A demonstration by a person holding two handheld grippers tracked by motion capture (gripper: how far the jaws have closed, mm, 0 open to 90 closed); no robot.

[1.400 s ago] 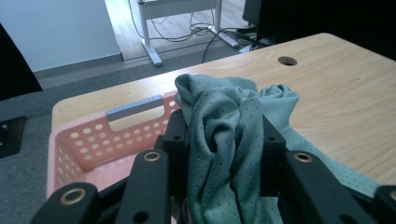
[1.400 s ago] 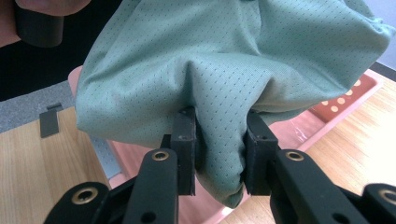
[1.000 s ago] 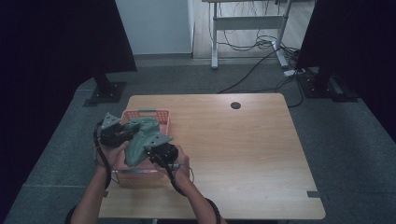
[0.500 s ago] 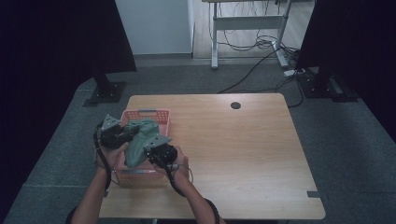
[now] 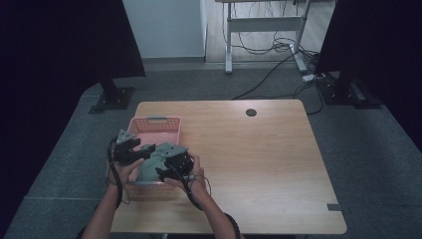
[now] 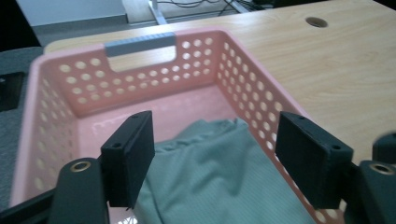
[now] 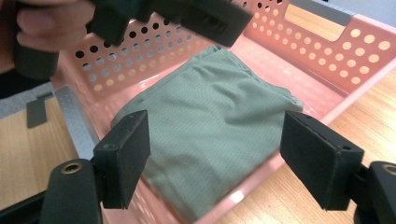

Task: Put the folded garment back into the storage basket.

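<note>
Wooden table (image 5: 259, 164) w/ round cable hole (image 5: 251, 112); desk frame (image 5: 263, 25) & floor cables (image 5: 278, 47) behind.

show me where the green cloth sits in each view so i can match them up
High view: the green cloth lies in the near half of the pink basket, at the table's left, between the two grippers.
Left gripper view: bottom centre, between the open black jaws.
Right gripper view: centre of the picture, folded, in the basket's near end.
Shared landmark: the grey handle on the basket's far rim.
</note>
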